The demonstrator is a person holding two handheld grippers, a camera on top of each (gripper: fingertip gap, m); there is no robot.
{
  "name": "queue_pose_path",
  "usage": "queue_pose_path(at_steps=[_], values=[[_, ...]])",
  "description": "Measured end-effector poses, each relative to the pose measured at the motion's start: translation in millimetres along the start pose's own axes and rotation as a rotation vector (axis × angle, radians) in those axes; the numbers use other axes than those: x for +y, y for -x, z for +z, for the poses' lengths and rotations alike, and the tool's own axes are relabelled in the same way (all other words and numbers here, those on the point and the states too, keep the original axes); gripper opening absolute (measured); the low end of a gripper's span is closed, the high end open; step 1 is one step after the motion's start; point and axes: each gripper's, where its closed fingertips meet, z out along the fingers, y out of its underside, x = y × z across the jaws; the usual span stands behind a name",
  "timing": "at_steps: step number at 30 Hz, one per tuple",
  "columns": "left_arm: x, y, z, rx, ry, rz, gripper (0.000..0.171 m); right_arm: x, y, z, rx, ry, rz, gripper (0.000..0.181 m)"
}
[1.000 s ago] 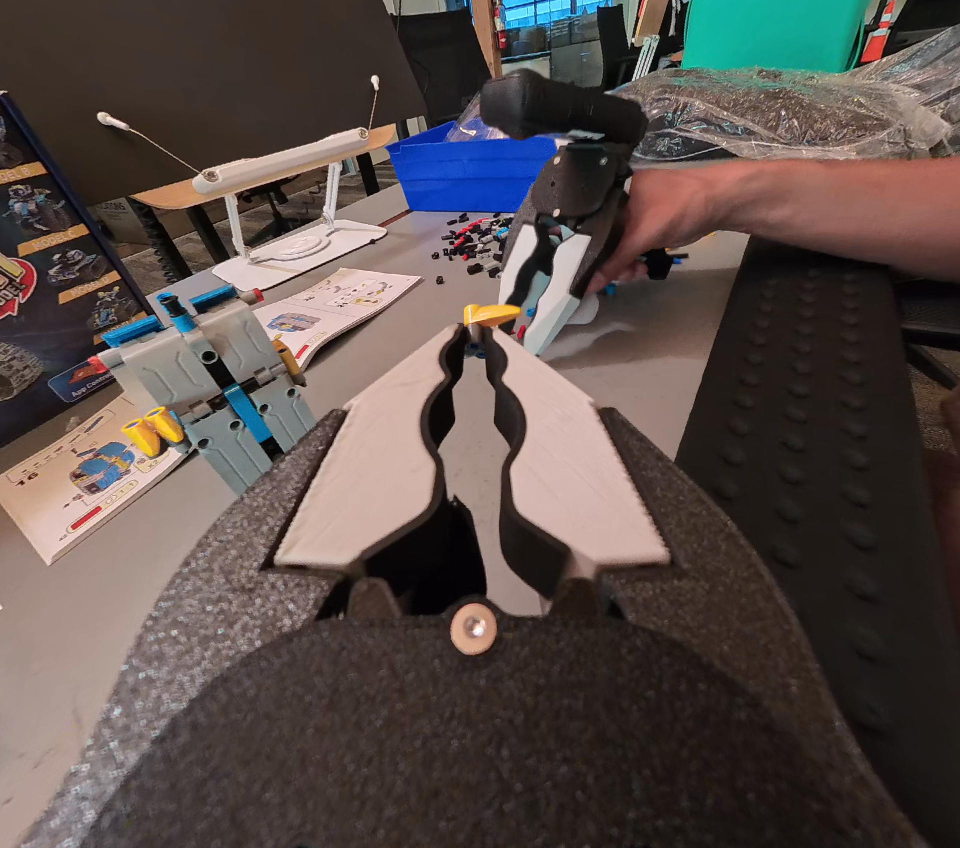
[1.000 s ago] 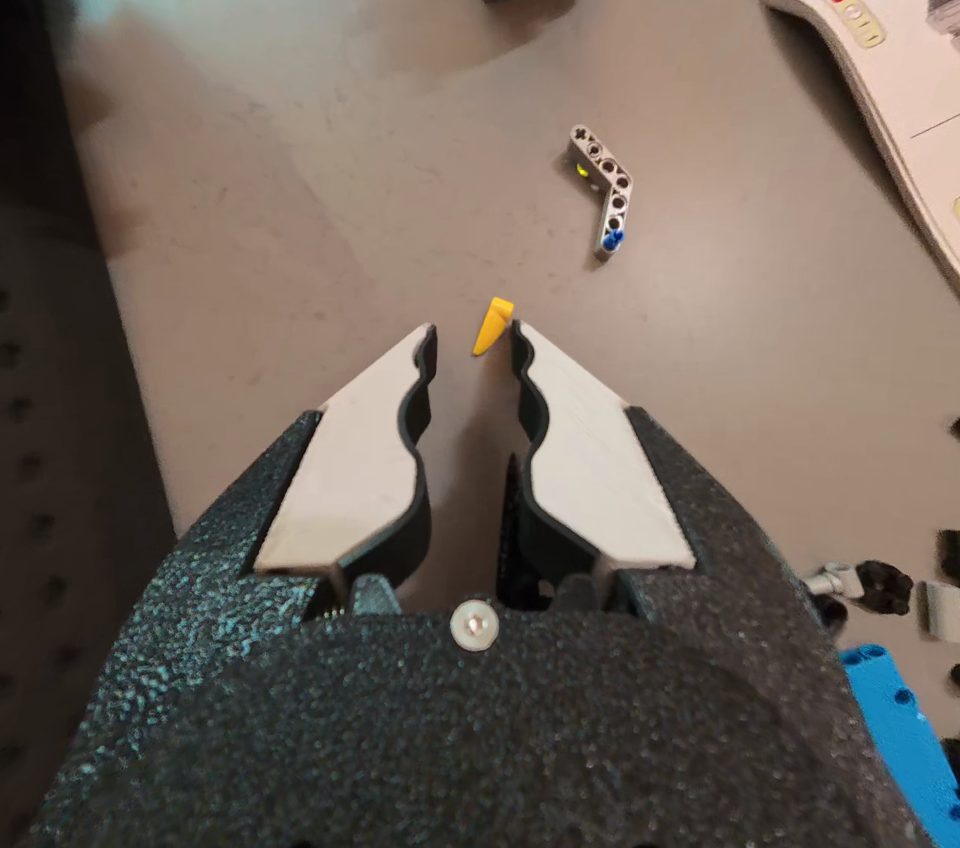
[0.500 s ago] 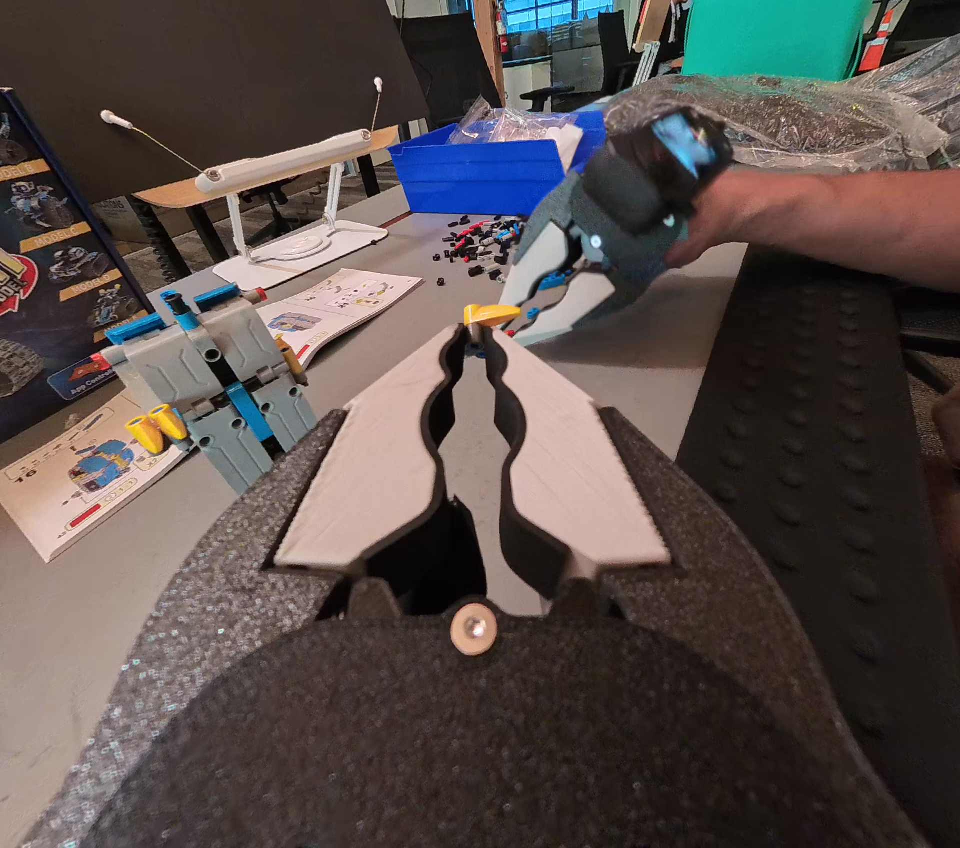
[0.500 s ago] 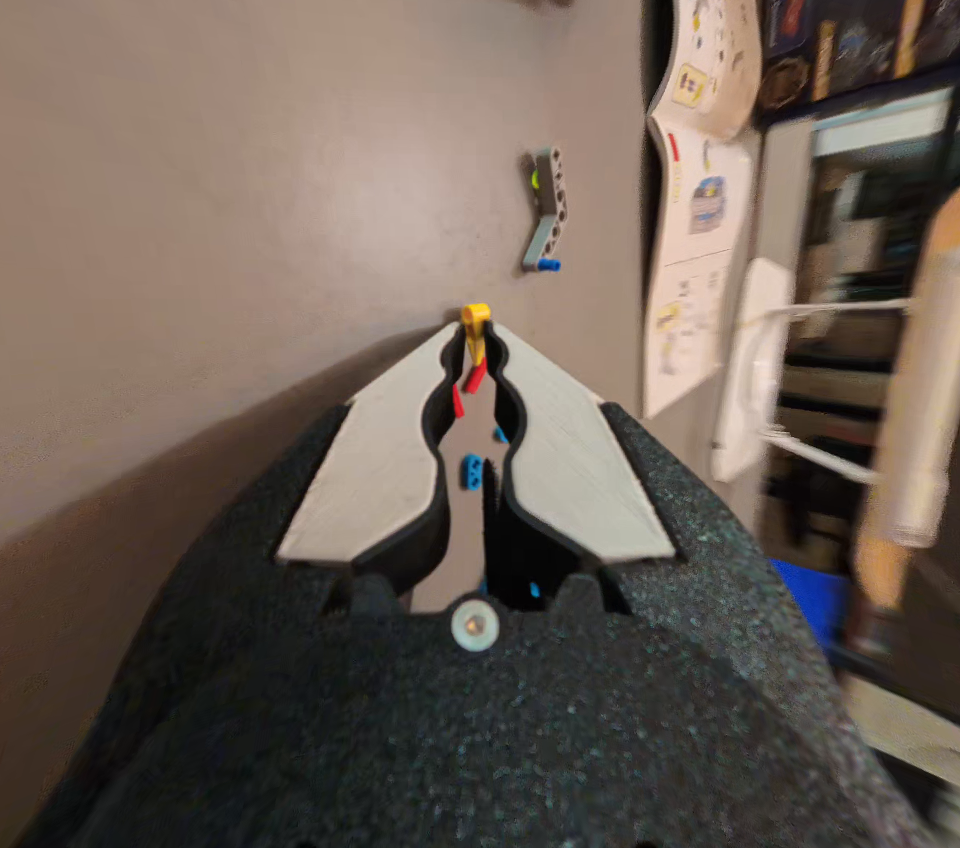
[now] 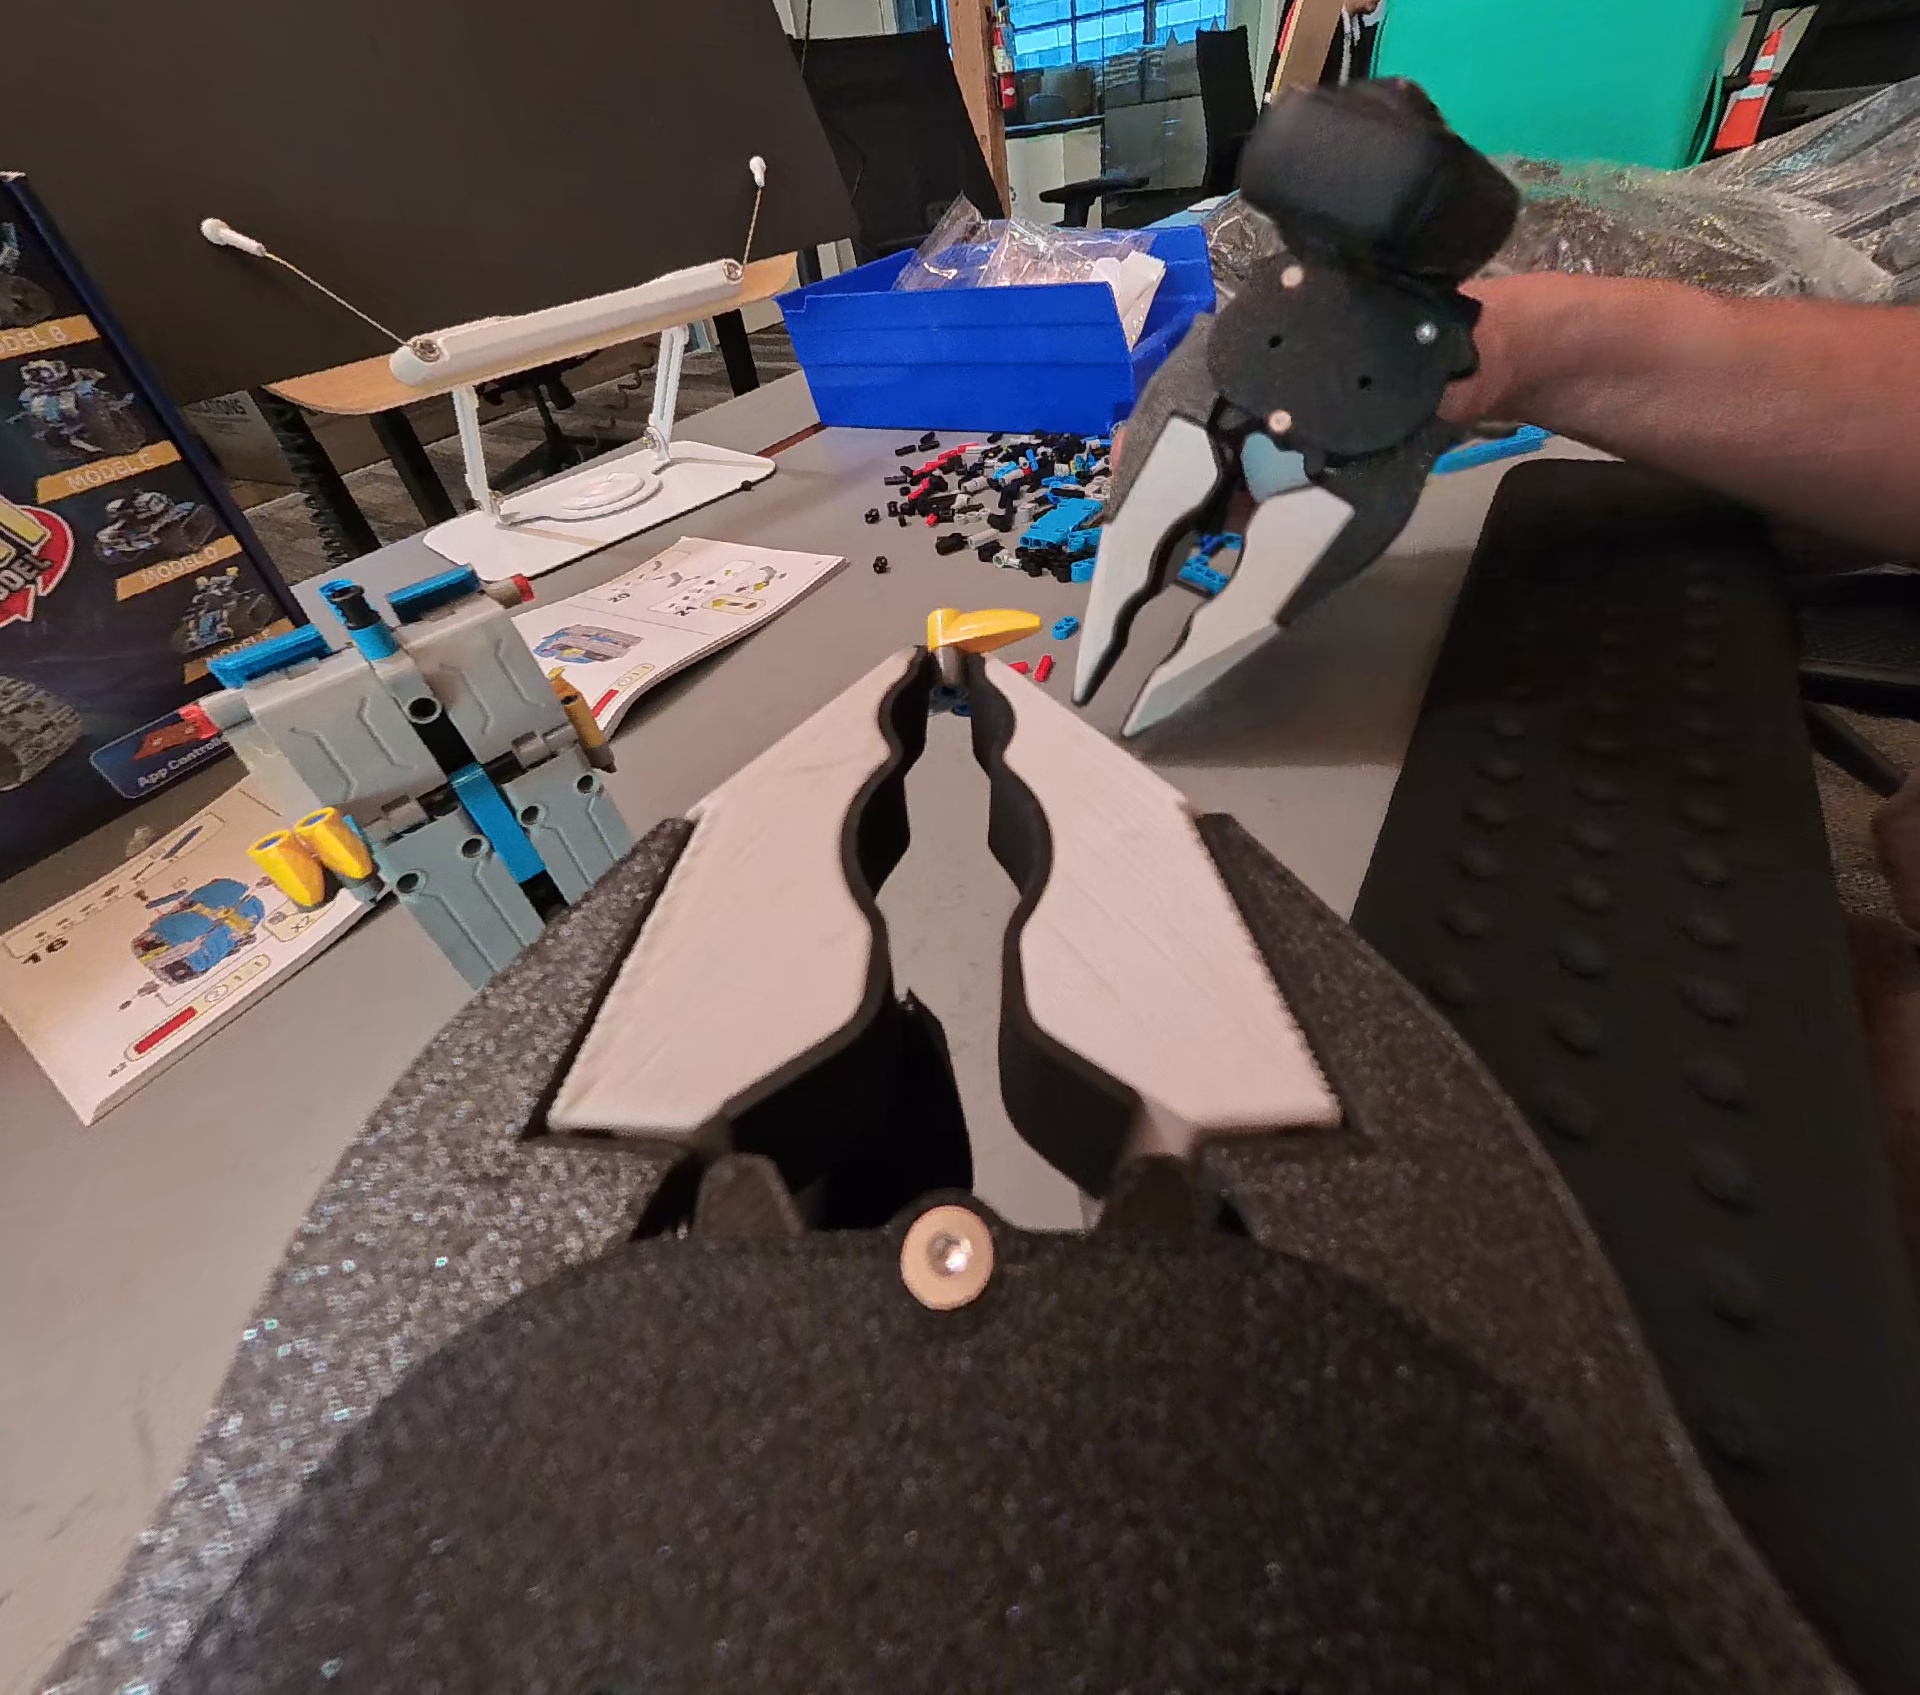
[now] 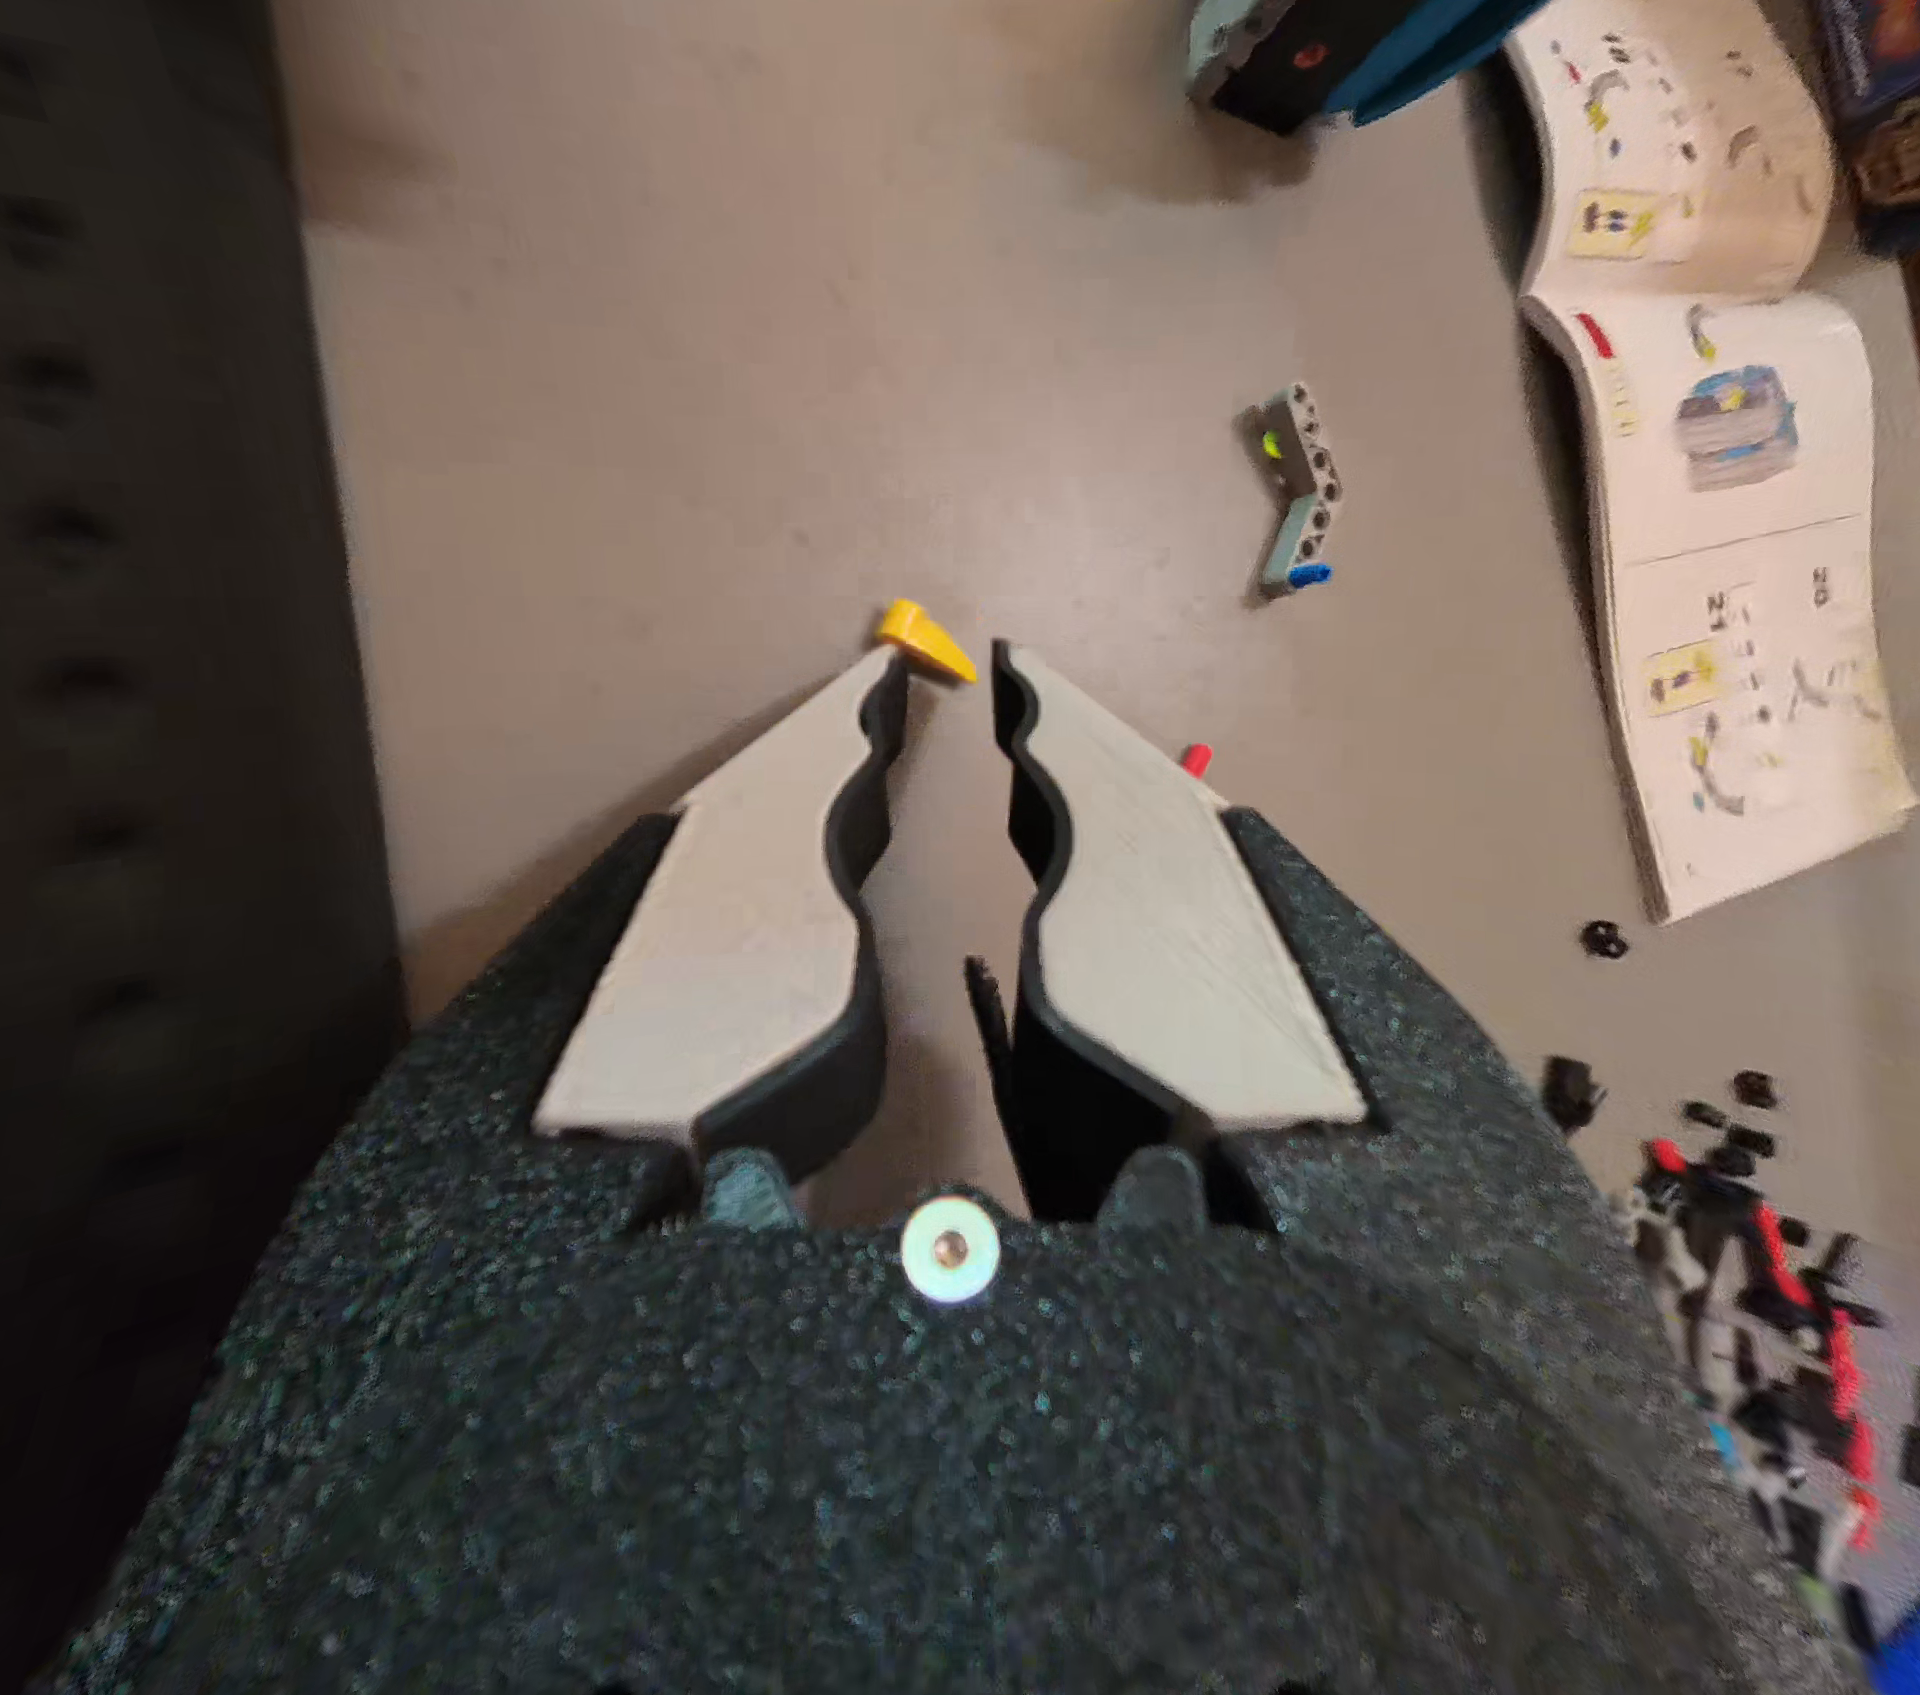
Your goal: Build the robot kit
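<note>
Two handheld grippers over a grey table (image 5: 727, 440). Nearby, a grey-and-blue brick model (image 5: 436, 772) standing on an open instruction booklet (image 5: 156, 970). Left gripper (image 5: 951, 679): fingers pinched together on a small yellow wedge piece (image 5: 982, 629). Right gripper (image 6: 948, 666): fingers apart, empty, left tip just beside another yellow wedge (image 6: 923, 639) lying on the table.

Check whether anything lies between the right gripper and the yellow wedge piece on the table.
Nothing visible does. The yellow wedge piece lies on the bare table, right at one fingertip of the open right gripper. The small red piece and the bent grey beam lie off to the other side, clear of the gap.
</note>
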Motion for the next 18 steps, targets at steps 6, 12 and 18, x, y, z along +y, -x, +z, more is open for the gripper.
queue_pose_path(at_steps=[6,12,18], values=[[0,0,0,0.002,-0.001,-0.002,0.007,2,-10,9,-0.087,-0.054,0.165,0.013],[0,0,0,0.003,-0.001,0.0,0.007,-2,-9,13,-0.149,-0.068,0.169,0.013],[0,0,0,0.007,-0.002,-0.004,0.007,0,0,9,-0.172,-0.099,0.189,0.012]])
